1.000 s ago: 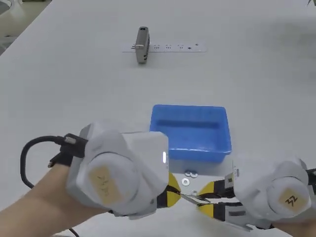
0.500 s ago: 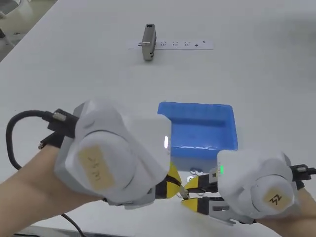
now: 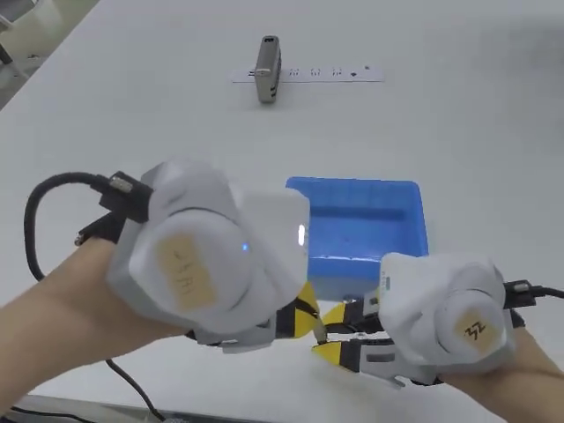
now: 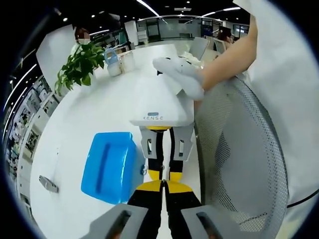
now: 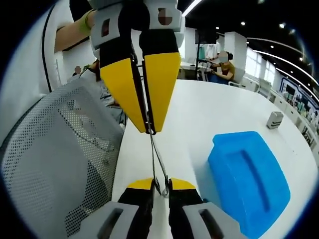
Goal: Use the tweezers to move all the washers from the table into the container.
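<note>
head view: left gripper (image 3: 310, 324) and right gripper (image 3: 328, 335) meet tip to tip, just in front of the blue container (image 3: 357, 220).
left gripper view: own jaws pressed together.
right gripper view: tweezers (image 5: 151, 144) run from the left gripper's closed jaws into the right's narrow gap; can't tell if it grips.

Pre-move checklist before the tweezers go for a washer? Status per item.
1. Left gripper shut on the tweezers: ok.
2. Right gripper closed on the tweezers' other end: ok, by the look of its jaws.
3. Container upright, open, nothing over it: ok.
4. Washer held in the tweezers: cannot tell.
5. Washer positions on the table: cannot tell; in the head view both grippers cover the spot in front of the container.
</note>
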A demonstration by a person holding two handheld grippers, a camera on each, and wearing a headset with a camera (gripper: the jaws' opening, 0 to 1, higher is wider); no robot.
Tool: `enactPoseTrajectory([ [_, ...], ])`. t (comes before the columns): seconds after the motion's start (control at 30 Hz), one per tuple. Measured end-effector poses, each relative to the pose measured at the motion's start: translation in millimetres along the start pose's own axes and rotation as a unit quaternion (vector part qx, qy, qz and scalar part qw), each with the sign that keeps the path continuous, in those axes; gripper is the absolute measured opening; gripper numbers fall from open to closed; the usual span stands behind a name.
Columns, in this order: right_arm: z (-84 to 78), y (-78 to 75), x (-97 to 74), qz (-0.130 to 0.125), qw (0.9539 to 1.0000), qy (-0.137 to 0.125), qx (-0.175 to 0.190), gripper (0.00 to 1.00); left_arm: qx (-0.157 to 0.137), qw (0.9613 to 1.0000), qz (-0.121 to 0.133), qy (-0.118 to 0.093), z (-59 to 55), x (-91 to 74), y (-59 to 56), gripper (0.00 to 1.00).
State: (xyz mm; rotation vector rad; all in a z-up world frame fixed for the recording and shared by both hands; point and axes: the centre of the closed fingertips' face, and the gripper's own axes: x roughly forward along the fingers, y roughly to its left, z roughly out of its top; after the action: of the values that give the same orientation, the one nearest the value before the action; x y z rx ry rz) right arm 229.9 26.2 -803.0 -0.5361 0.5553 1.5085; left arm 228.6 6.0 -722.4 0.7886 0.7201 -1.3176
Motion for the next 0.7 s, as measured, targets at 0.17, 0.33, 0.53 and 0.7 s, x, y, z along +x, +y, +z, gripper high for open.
enactPoseTrajectory([
  [0.17,18.1,1.9,-9.2,0.005,0.9997,-0.022,-0.001,0.08,-0.003,0.9999,-0.01,0.001,3.2,2.2,2.0,0.0],
  [0.33,23.7,3.2,-10.9,0.015,0.9993,-0.025,-0.023,0.03,-0.002,0.9998,-0.018,-0.003,2.4,6.2,-0.4,0.0],
  [0.53,19.1,-0.5,-16.0,-0.002,0.9996,-0.027,0.001,0.02,-0.066,0.9963,-0.014,-0.053,7.1,3.6,-4.1,0.1],
  [0.7,14.5,-5.4,-20.8,-0.02,0.9983,-0.04,0.037,0.01,-0.148,0.9823,0.024,-0.113,4.0,-4.1,-1.8,0.22],
])
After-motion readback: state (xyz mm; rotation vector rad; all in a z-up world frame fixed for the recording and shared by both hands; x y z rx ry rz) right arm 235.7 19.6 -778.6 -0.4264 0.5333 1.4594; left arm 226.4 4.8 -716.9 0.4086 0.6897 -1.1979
